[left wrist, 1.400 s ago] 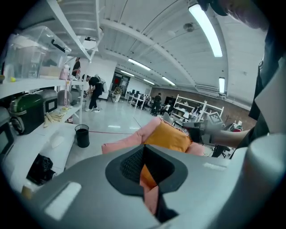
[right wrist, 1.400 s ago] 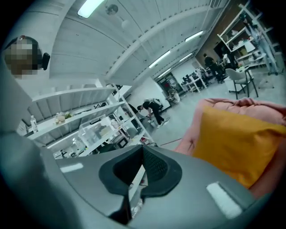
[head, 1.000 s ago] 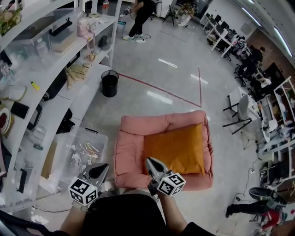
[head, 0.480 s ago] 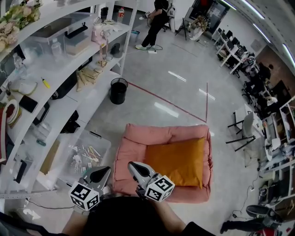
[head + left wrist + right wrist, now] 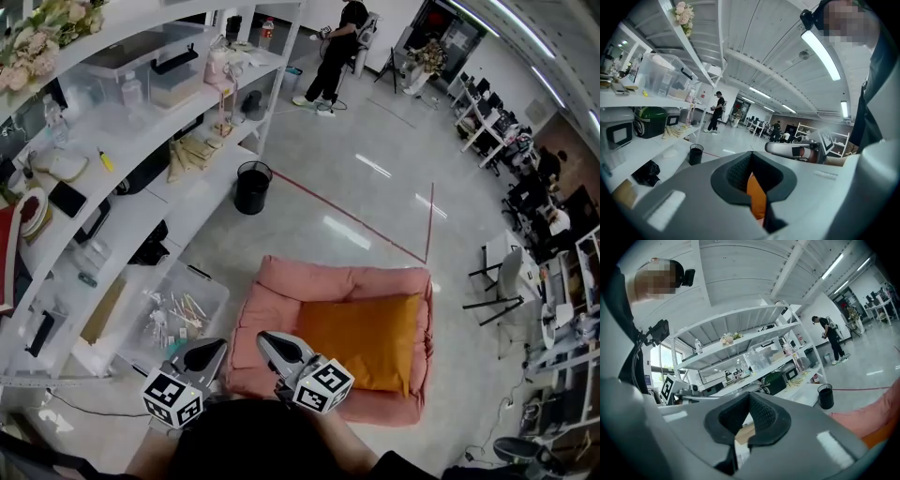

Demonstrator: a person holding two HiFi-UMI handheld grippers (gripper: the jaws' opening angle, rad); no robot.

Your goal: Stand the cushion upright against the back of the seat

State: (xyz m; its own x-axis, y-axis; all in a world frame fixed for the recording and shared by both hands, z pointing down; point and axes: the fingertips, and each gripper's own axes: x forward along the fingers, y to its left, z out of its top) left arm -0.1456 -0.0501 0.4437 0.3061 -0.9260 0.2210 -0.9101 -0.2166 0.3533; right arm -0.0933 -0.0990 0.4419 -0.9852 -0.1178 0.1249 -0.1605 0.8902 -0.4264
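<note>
An orange cushion [image 5: 370, 339] lies flat inside the pink floor seat [image 5: 281, 295], whose padded back [image 5: 342, 278] is on the far side. Both grippers are held close to my body, at the seat's near left corner. My left gripper [image 5: 204, 353] is shut and empty, just left of the seat. My right gripper [image 5: 274, 342] is shut and empty too, over the seat's front left edge. In the left gripper view a strip of the orange cushion [image 5: 757, 197] shows behind the closed jaws. The right gripper view shows the pink seat [image 5: 876, 418] at its right edge.
White shelving [image 5: 112, 141] loaded with boxes runs along the left. A clear plastic bin [image 5: 169, 314] with small items sits on the floor beside the seat. A black waste bin [image 5: 251, 187] stands farther back. A person [image 5: 342, 47] stands far off, and a chair [image 5: 502, 277] is right of the seat.
My right gripper has moved left, from over the cushion's front edge to the seat's front left corner, close to the left gripper. The head view has tilted up; the cushion has not moved.
</note>
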